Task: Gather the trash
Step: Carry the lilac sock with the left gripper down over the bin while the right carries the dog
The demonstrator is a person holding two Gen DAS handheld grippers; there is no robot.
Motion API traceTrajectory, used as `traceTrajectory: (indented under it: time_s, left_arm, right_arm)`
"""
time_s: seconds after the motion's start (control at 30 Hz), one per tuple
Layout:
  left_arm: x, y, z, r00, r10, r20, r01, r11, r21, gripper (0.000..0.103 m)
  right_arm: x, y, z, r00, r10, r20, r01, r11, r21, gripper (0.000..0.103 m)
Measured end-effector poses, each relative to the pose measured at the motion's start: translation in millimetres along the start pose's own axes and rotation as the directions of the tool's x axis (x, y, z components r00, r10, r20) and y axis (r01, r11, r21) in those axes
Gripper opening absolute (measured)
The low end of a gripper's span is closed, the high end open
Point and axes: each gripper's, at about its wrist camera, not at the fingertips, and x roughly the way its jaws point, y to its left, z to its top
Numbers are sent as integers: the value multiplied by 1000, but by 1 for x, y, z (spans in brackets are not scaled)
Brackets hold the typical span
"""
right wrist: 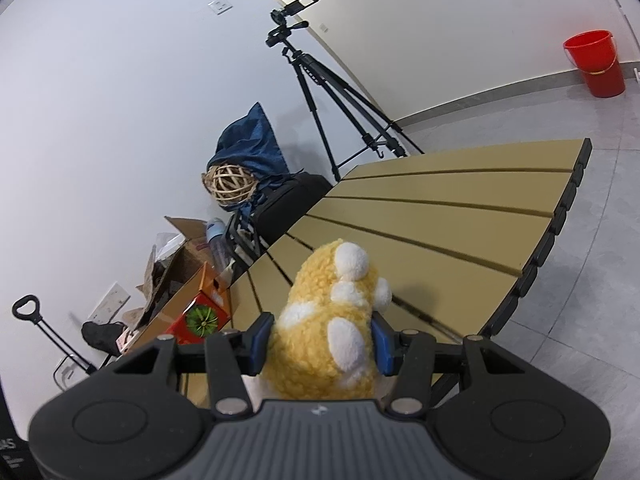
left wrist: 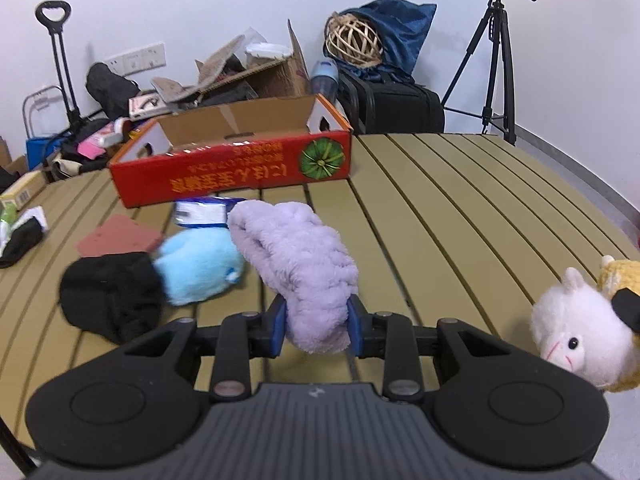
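My left gripper (left wrist: 317,326) is shut on a fuzzy lilac sock (left wrist: 296,264), which stands lifted off the slatted table (left wrist: 460,208). Behind it an open red cardboard box (left wrist: 236,168) sits on the table. A light blue plush (left wrist: 200,268), a black sock (left wrist: 110,292), a blue-and-white wrapper (left wrist: 202,212) and a reddish card (left wrist: 118,238) lie left of the lilac sock. My right gripper (right wrist: 320,346) is shut on a yellow-and-white plush toy (right wrist: 332,320), held above the table's near edge. That same plush (left wrist: 592,320) shows its white face at the right in the left wrist view.
A black-and-white sock (left wrist: 22,236) lies at the table's left edge. Beyond the table stand a tripod with a camera (left wrist: 498,60), a black case (left wrist: 396,108) with a blue cloth and wicker ball (left wrist: 352,42), and cluttered cardboard boxes (left wrist: 240,76). A red bucket (right wrist: 596,64) stands on the floor.
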Motion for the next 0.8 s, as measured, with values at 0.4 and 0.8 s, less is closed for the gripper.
traceTrajectory:
  time_s: [0.4, 0.8]
  left_arm:
    - [-64, 35, -22, 999, 40, 35, -40, 999, -6, 31]
    - [-116, 69, -59, 997, 56, 48, -56, 998, -6, 31]
  right_arm:
    - [-37, 13, -25, 997, 73, -4, -73, 995, -69, 49]
    - [-92, 4, -54, 992, 125, 29, -121, 987, -104, 49]
